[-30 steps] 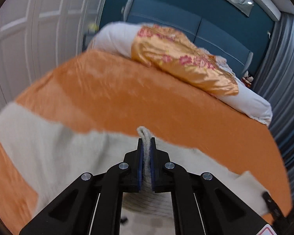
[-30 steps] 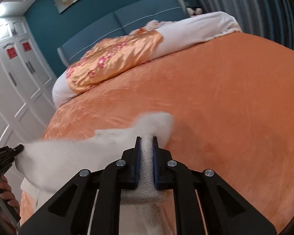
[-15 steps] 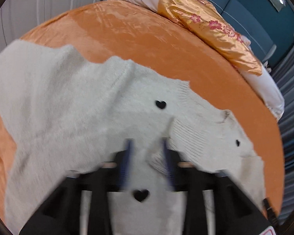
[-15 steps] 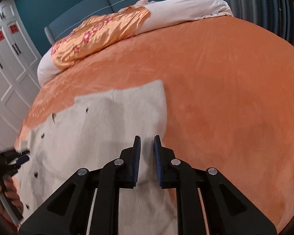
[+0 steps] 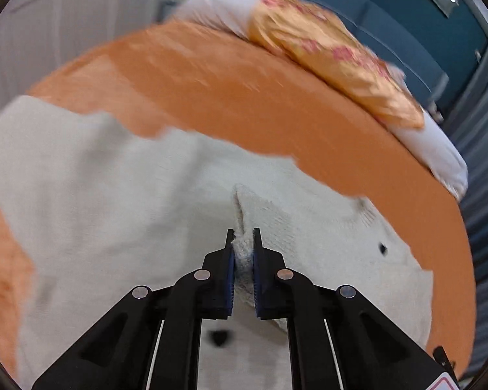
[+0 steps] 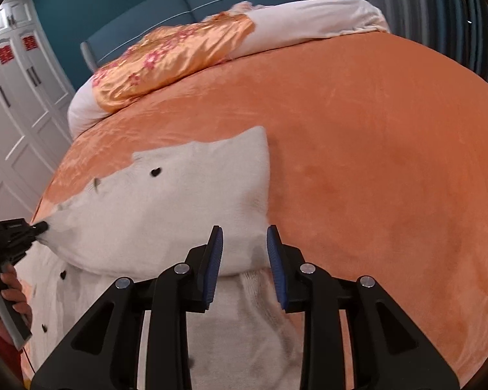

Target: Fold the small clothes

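The left wrist view is smearing with motion blur, so the far edge of the cream knit cardigan (image 5: pixel 120 214) and the bedding are reading as soft streaks. The black gripper frames are covering the garment's near part in both views, and the picture edges are cutting off its lower hem. The cardigan is lying spread on the plush orange bedspread (image 6: pixel 374 149), toward 7 o'clock in the right wrist view, with small black heart-shaped buttons (image 6: pixel 155 172) dotting its fuzzy front.

The left gripper (image 5: pixel 243 243) is pinching a raised ridge of ribbed knit between its blue pads, having just been closing on it. The right gripper (image 6: pixel 244 243) is standing with its jaws apart, having just been opening; cloth is lying under the gap, but the pads are not pressing it.

At 9 o'clock in the right wrist view, a hand (image 6: pixel 6 295) is gripping the left tool's handle (only partly visible). A glossy floral satin quilt (image 6: pixel 172 55) is bunching at 11 o'clock.
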Demonstrator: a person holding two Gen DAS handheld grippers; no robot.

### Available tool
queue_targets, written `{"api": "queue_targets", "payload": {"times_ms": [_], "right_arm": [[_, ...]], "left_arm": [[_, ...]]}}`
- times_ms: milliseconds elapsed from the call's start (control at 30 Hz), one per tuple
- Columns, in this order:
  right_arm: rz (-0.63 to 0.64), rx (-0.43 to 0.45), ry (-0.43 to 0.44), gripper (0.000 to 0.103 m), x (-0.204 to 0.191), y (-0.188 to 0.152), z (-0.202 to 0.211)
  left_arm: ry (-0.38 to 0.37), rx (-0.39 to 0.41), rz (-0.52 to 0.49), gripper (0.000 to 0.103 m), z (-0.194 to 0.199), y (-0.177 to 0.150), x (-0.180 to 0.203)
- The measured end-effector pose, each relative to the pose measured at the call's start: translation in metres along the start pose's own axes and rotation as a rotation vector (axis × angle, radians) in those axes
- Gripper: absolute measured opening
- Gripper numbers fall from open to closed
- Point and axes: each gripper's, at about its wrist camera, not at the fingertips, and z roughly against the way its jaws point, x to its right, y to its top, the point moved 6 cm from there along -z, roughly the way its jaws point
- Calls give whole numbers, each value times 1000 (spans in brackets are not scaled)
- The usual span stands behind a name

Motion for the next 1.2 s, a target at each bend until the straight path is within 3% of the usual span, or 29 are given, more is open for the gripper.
{"api": "queue_targets", "payload": {"times_ms": [67,100,167,267,367,467,600,700,900,967,1033,1067,1200], "right_arm": [[9,-39,0,27,-3,-7,-14],[0,-87,-9,25,0,-15,-28],[-27,-92,-12,25,2,-17,-30],[-33,-36,-6,26,-2,-11,-15],[-15,-92,-30,32,1,-15,-32],[-26,-128,13,19,0,-15,-43],[-42,-26,13,15,5,-3,-18],[-27,-130,-25,16,15,-23,-49],[-19,-21,-9,18,-6,1,-1],[41,-50,-44,18,-9,-7,-12],[76,-136,-99,19,0,-24,-38],[72,-123,-91,20,2,-25,-37],[20,-62,-69,20,-3,-9,6]], "left_arm": [[61,-21,-11,7,-9,-8,-15],[95,-70,-21,7,-24,-18,-23],[106,-111,-10,7,-37,-29,-31],[117,-85,-37,8,-36,-30,-30],[132,-84,-50,8,-39,-30,-31],[138,-82,-61,8,-38,-29,-31],[139,-76,-71,9,-38,-31,-33],[167,-66,-86,10,-40,-34,-31],[181,-34,-106,15,-17,-35,-32],[201,-38,-116,16,-14,-39,-37],[223,-67,-132,17,-20,-47,-42],[226,-69,-138,17,-19,-48,-43],[219,-41,-133,17,5,-42,-45]]}}
